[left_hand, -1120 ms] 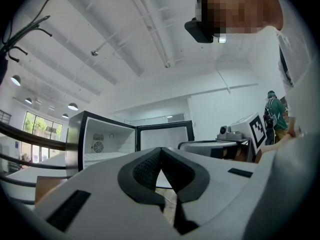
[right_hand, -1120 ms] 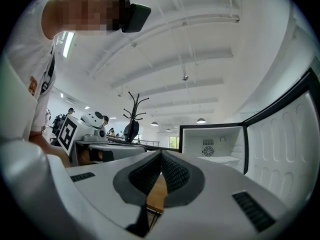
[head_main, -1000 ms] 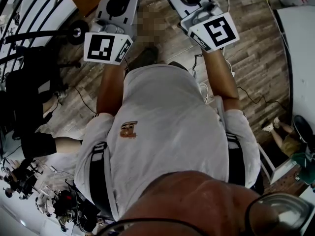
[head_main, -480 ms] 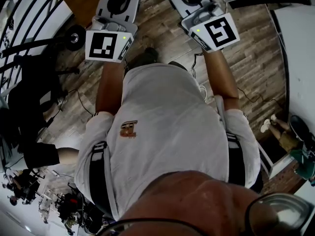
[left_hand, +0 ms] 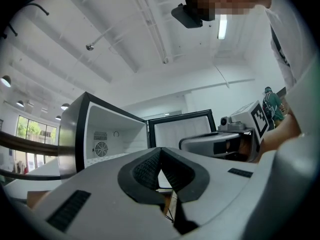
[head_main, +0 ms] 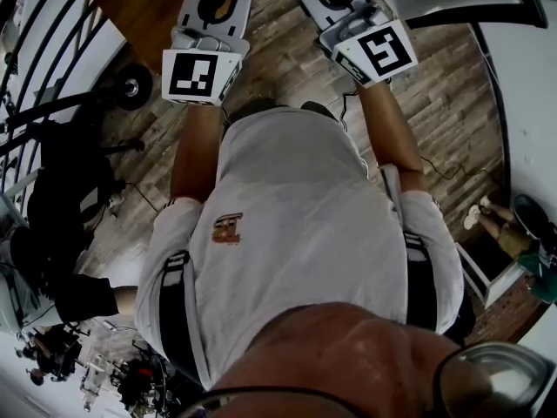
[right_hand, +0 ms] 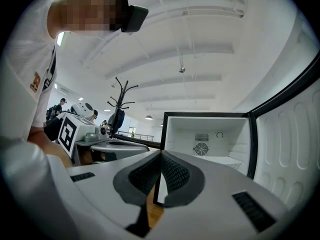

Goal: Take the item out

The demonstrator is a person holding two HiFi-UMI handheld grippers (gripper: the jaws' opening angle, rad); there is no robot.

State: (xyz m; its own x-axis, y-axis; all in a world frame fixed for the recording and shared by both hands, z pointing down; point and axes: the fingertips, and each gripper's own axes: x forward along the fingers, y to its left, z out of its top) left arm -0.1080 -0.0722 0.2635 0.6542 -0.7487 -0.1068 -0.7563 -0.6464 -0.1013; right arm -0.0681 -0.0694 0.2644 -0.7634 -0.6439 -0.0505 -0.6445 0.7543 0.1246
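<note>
Standing here watching this person in a white shirt (head_main: pixel 296 216), who's got both tongs held out front over the wood floor (head_main: pixel 435 103). In the head view they sit at roughly 11 and 1 o'clock, with the left marker cube (head_main: pixel 202 75) and the right marker cube (head_main: pixel 376 52) facing up.

The left gripper (left_hand: pixel 160 151) has its black ribbed pads pressed together with nothing between them. The right gripper (right_hand: pixel 161 154) is the same, pinched shut on nothing.

Both point at a mini fridge (right_hand: pixel 205 139) with its door (right_hand: pixel 290 129) swung wide open. From the right gripper's view it's at about 2 o'clock off the jaws, with the door out at 3 o'clock. From the left one's view the fridge is at about 10 o'clock and the other tong at 2 o'clock. Inside you can see white walls, a small round fan grille (right_hand: pixel 201 148) on the back and a pale shelf.

As for the item, I honestly can't tell where it is; no view shows it. A coat rack (right_hand: pixel 120 96) stands in the background.
</note>
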